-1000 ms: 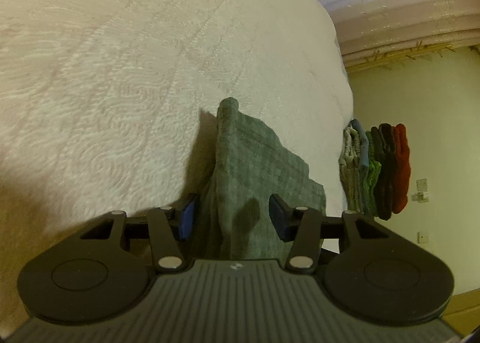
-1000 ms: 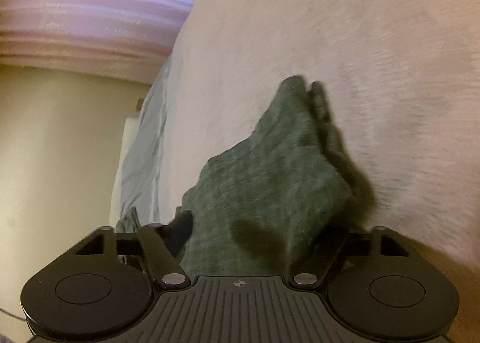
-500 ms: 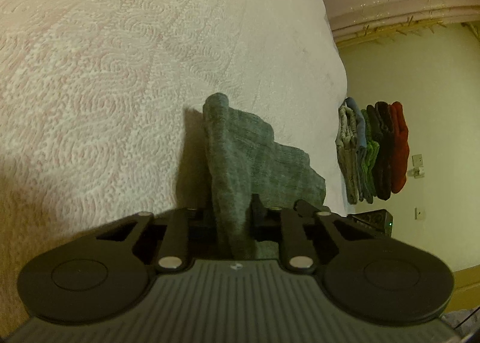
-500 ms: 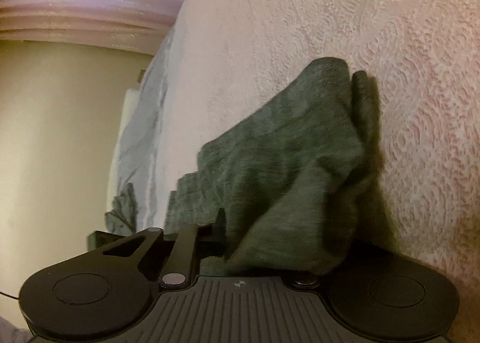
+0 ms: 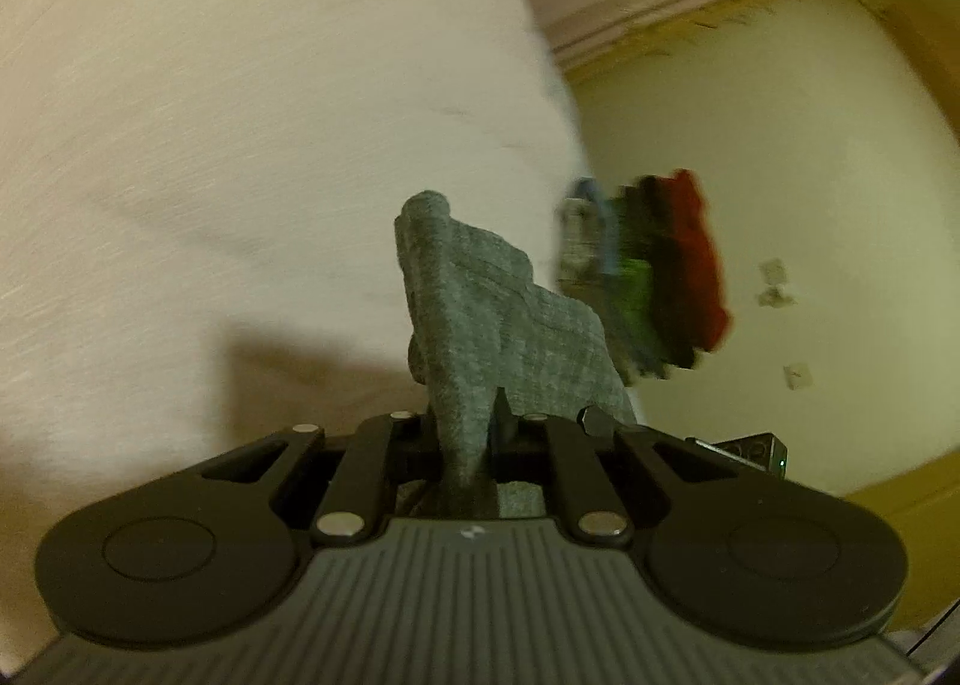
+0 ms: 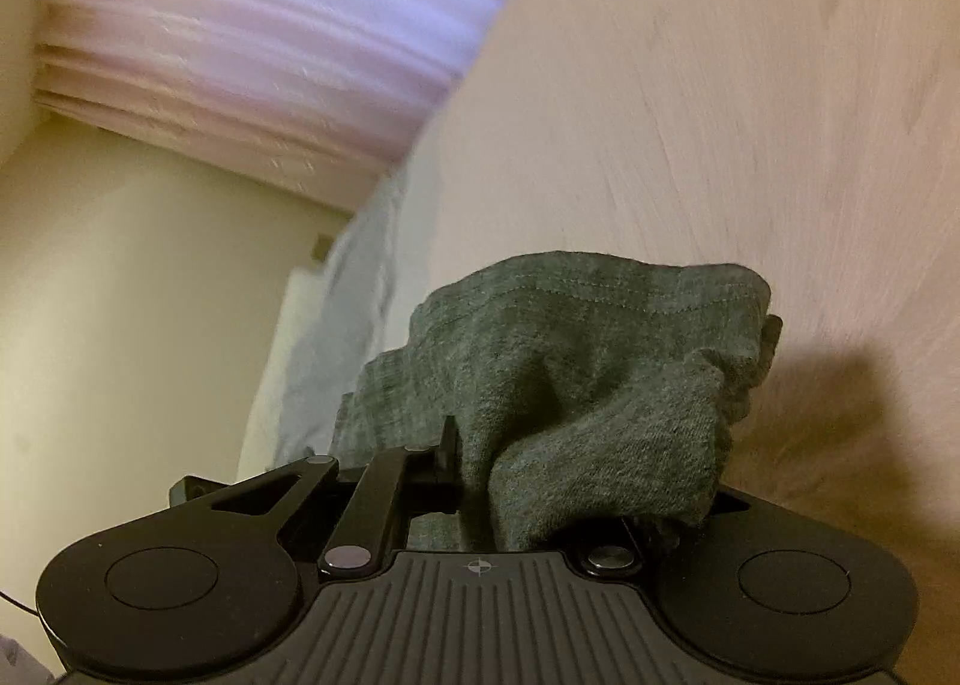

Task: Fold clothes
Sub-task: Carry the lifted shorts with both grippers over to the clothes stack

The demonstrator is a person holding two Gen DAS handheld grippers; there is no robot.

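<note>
A grey-green knitted garment (image 5: 498, 313) hangs lifted off the cream quilted bed (image 5: 240, 115), bunched into a ridge. My left gripper (image 5: 467, 427) has its jaws closing on one edge of it, and the cloth is pinched between the pads. In the right wrist view the same garment (image 6: 600, 361) droops in folds over my right gripper (image 6: 474, 472). Its jaws are closing too, with cloth clamped between them. The right finger is hidden under the fabric. Both views are blurred by motion.
A stack of folded clothes (image 5: 654, 277) in grey, blue, green, black and red sits at the bed's far edge by the yellow wall. A small black device (image 5: 756, 448) lies below it. Pale bedding (image 6: 354, 325) and a pink curtain (image 6: 270, 37) lie beyond the bed (image 6: 720, 115).
Both grippers went from open around the garment's edge to clamped on it, then rose, lifting the cloth off the bed. Its shadow on the quilt has grown.
</note>
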